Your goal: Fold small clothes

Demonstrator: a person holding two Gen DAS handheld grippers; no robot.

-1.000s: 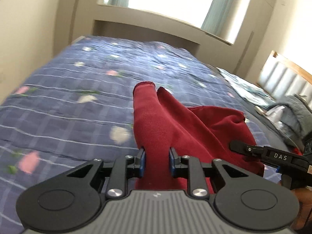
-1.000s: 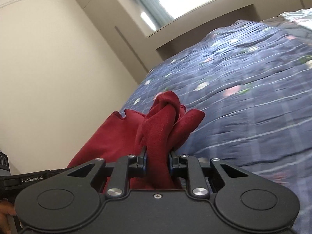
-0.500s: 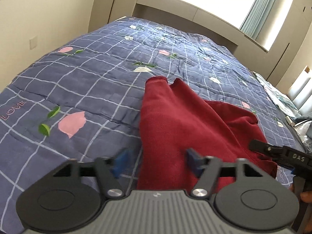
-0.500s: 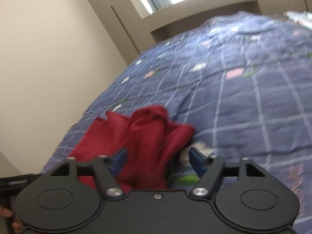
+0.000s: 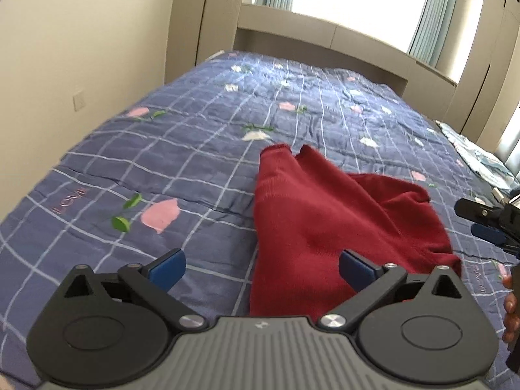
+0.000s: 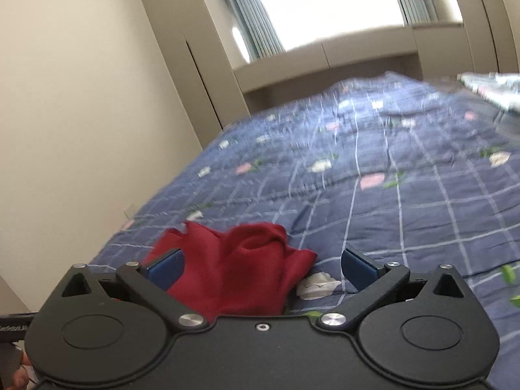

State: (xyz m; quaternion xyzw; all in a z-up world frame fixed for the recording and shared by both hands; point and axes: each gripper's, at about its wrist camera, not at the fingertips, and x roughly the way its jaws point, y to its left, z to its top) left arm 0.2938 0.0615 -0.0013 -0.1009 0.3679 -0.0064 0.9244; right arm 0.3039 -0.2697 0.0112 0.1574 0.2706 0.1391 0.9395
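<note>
The left tongs point(image 5: 261, 266) stand wide apart, holding nothing, over the near edge of the red garment point(image 5: 328, 227), which lies crumpled on the blue checked quilt point(image 5: 195, 149). The right tongs point(image 6: 261, 268) gape apart above its bunched end.

Matt knitted red garment point(image 5: 328, 227) lies on soft quilted cotton bedspread point(image 5: 201, 149).

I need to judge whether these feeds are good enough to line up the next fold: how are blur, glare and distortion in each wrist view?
Left wrist view: red garment and left gripper fairly sharp; window blown out; fisheye bends the bedspread grid. Right wrist view: motion blur smears the far bedspread, garment soft-edged, window overexposed, right gripper crisp.
</note>
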